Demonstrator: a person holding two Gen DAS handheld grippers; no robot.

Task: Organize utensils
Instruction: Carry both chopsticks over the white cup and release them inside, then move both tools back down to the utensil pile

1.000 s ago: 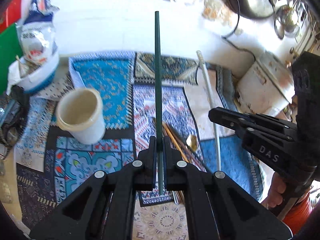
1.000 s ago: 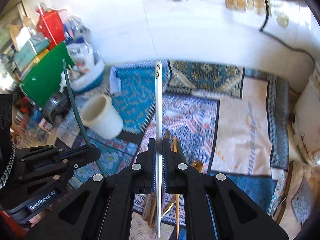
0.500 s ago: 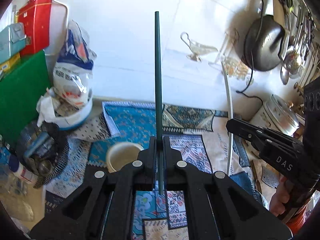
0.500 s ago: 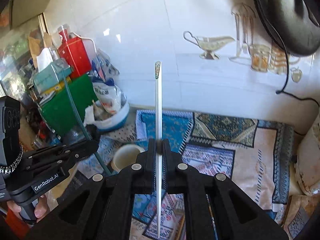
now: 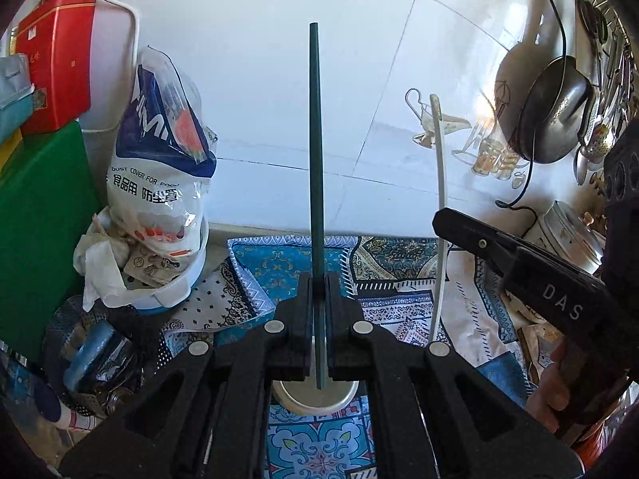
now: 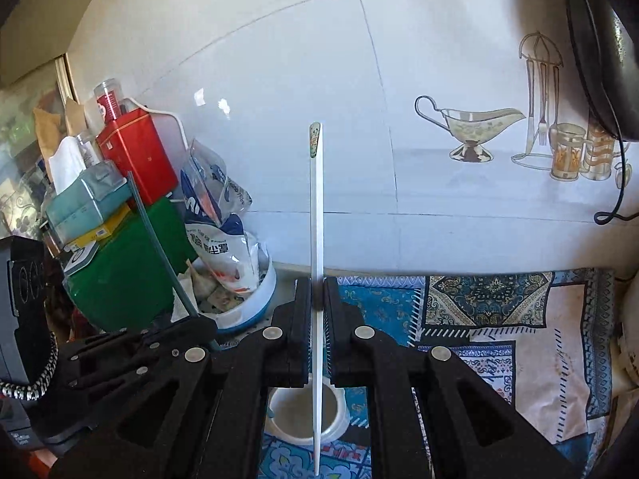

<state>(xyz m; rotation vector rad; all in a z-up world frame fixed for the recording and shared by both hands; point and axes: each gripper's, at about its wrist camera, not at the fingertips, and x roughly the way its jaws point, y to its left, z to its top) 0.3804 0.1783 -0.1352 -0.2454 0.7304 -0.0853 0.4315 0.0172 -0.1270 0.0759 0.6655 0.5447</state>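
Clearly, "DAS"-marked right tool (image 6: 317, 299) pinches a white chopstick (image 6: 316, 239); left tool (image 5: 318, 293) a green one (image 5: 315, 151).

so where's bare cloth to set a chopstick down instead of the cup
The pale beige panel of the patterned cloth, right of the white plastic cup, looks bare. So does the blue panel by the wall. The left is crowded: white snack bag, green board, perforated metal basket.

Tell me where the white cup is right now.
The white cup sits low and central in both wrist views, on the patterned cloth, directly below the white chopstick and the right gripper.
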